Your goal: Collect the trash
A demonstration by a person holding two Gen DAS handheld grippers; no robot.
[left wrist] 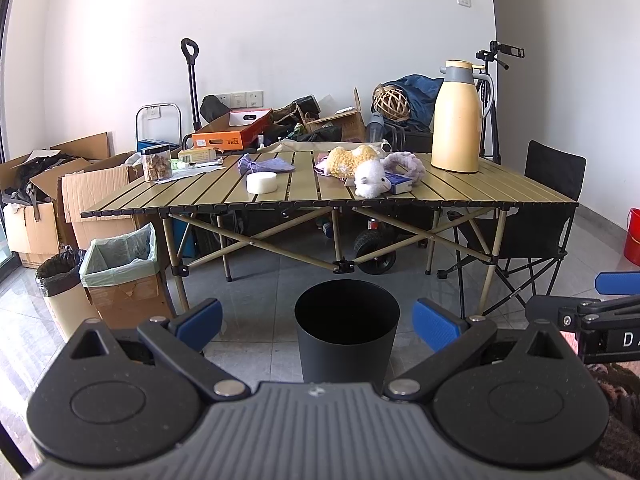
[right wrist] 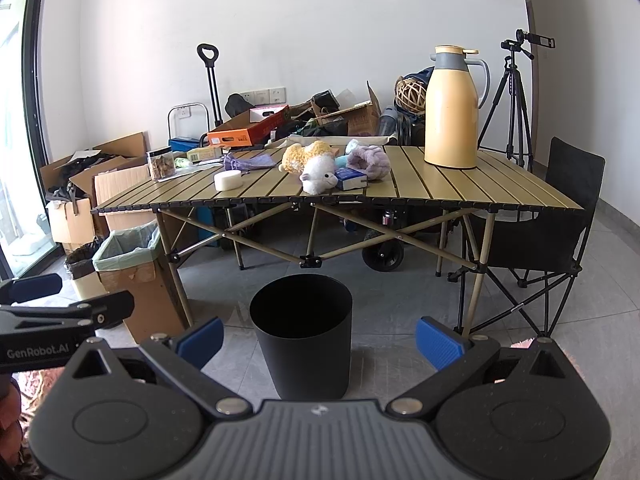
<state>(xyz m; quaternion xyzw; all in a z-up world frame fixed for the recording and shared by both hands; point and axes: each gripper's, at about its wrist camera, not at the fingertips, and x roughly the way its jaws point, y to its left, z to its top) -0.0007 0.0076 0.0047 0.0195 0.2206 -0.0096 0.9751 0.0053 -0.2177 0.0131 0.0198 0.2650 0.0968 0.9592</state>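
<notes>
Both claws spread, empty: left gripper (left wrist: 318, 326), right gripper (right wrist: 320, 340). Round black plastic bin (left wrist: 347, 330) on floor before folding slatted table (left wrist: 500, 190). Crumpled lilac wrapper (left wrist: 264, 165) mid-table, toward far edge: likely light, soft; pinch raised fold.

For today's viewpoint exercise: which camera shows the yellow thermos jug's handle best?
The right wrist view: the yellow thermos jug shows its grey handle clear against the wall. In the left wrist view the jug largely hides the handle, which overlaps the tripod.
</notes>
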